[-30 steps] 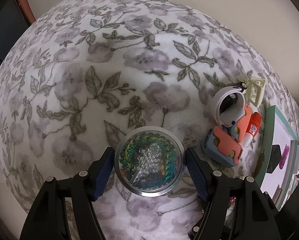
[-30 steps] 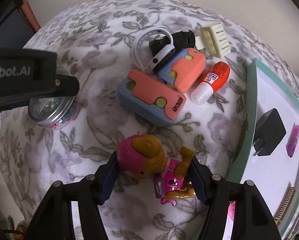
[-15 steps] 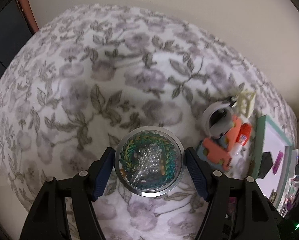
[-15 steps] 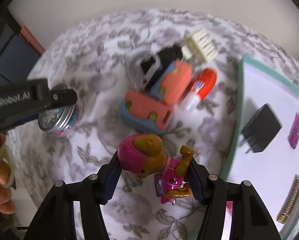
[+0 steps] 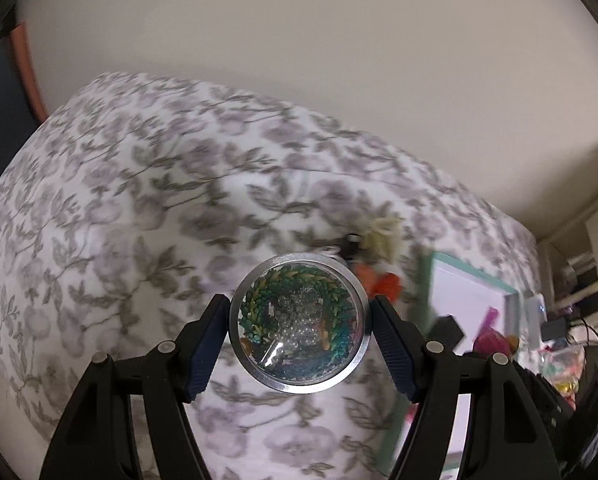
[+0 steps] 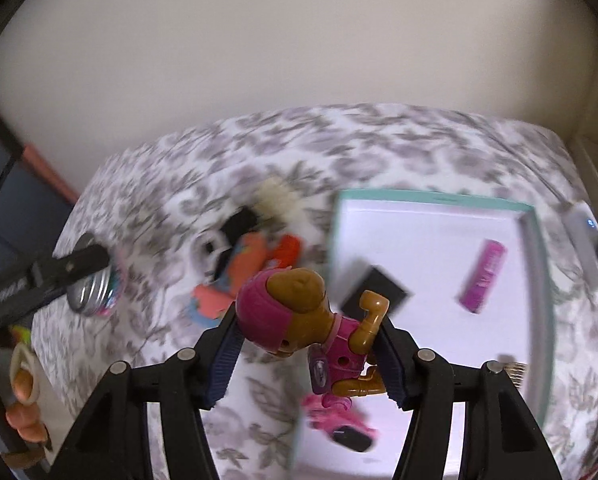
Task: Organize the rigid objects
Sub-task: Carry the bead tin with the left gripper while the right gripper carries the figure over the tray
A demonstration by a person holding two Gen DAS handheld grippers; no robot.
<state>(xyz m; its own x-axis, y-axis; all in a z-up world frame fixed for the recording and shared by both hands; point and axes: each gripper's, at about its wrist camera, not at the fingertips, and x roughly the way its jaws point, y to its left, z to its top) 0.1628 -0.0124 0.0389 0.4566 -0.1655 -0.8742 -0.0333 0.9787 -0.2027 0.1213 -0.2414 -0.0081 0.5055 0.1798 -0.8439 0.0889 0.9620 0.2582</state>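
Observation:
My left gripper (image 5: 299, 344) is shut on a round metal tin with a clear lid over beads (image 5: 299, 322), held above the floral cloth. My right gripper (image 6: 309, 346) is shut on a pink and brown toy dog figure (image 6: 299, 320), held near the left edge of the white tray with a teal rim (image 6: 431, 197). The tray holds a black charger (image 6: 379, 292) and a pink stick (image 6: 483, 275). The left gripper with the tin (image 6: 93, 294) also shows at the left of the right wrist view.
A blurred pile lies left of the tray: an orange and blue toy (image 6: 235, 280), a red glue bottle (image 6: 289, 250), a cream comb (image 6: 277, 200), a black and white band (image 6: 219, 246). A pink object (image 6: 339, 420) lies at the tray's near edge. A wall stands behind.
Both grippers have risen and tilted up, each keeping its object. The right gripper has moved right toward the tray; the pile now looks farther away.

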